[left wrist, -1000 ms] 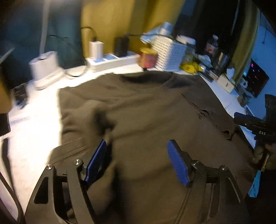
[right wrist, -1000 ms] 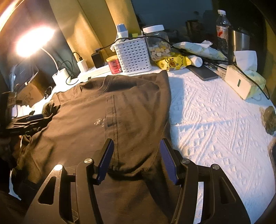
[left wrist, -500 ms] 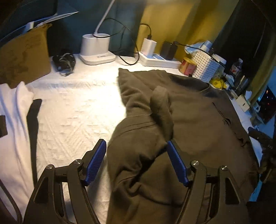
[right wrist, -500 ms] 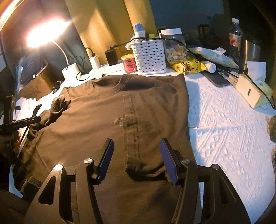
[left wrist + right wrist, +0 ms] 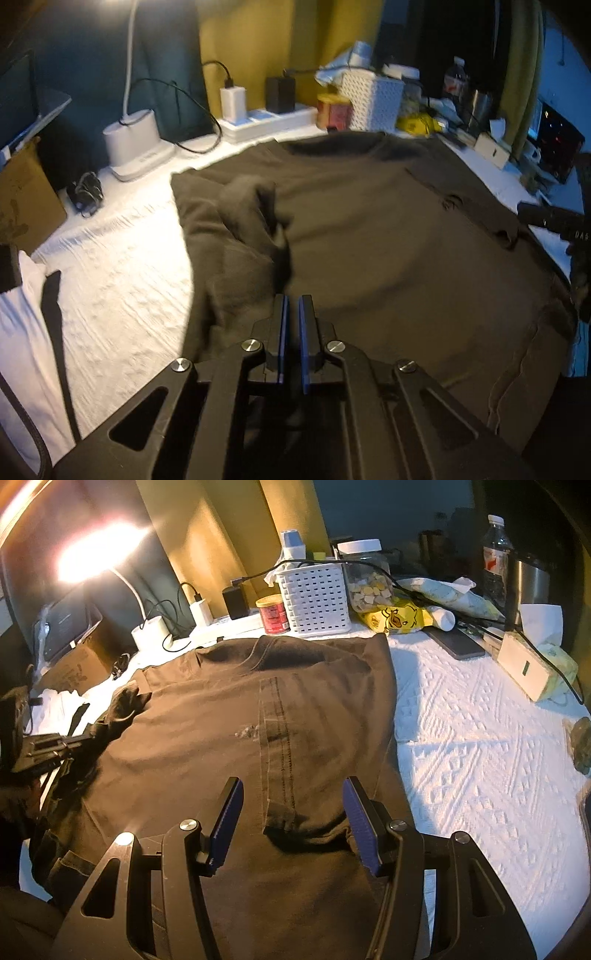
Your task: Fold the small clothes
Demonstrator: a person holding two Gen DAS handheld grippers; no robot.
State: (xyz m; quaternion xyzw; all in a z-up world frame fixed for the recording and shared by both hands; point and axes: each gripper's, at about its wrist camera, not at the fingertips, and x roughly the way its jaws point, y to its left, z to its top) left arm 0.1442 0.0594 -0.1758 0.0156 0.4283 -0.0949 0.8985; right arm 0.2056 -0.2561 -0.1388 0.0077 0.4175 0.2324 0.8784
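- In my left view, the left gripper (image 5: 291, 310) sits at 6 o'clock with its blue pads (image 5: 282, 317) brought almost together. Its jaws have just been closing. I cannot tell whether any cloth is pinched in the thin gap between them.
- In my right view, the right gripper (image 5: 291, 812) has its jaws wide apart at 6 o'clock, above the lower edge of the shirt (image 5: 258, 716), with nothing clamped.
- The dark brown shirt lies spread on the white textured cover (image 5: 480, 746), filling the middle of both views, collar at 12 o'clock.
- Its right side is folded inward, so a stitched hem (image 5: 275, 738) runs from between my right jaws up toward 12 o'clock.
- In my left view a bunched sleeve (image 5: 251, 206) rises just past the pads, toward 11 o'clock, blurred.
- At 9 o'clock in my right view I see the left gripper's black frame against the shirt's rumpled left edge.
- Along the far edge, from 10 to 2 o'clock: a lit lamp (image 5: 92, 554), a power strip (image 5: 266, 120) with chargers, a red can (image 5: 273, 613), a white basket (image 5: 314, 598), a jar (image 5: 367, 578), a yellow bag (image 5: 397, 618), a phone (image 5: 456, 644) and a tissue box (image 5: 528, 668).
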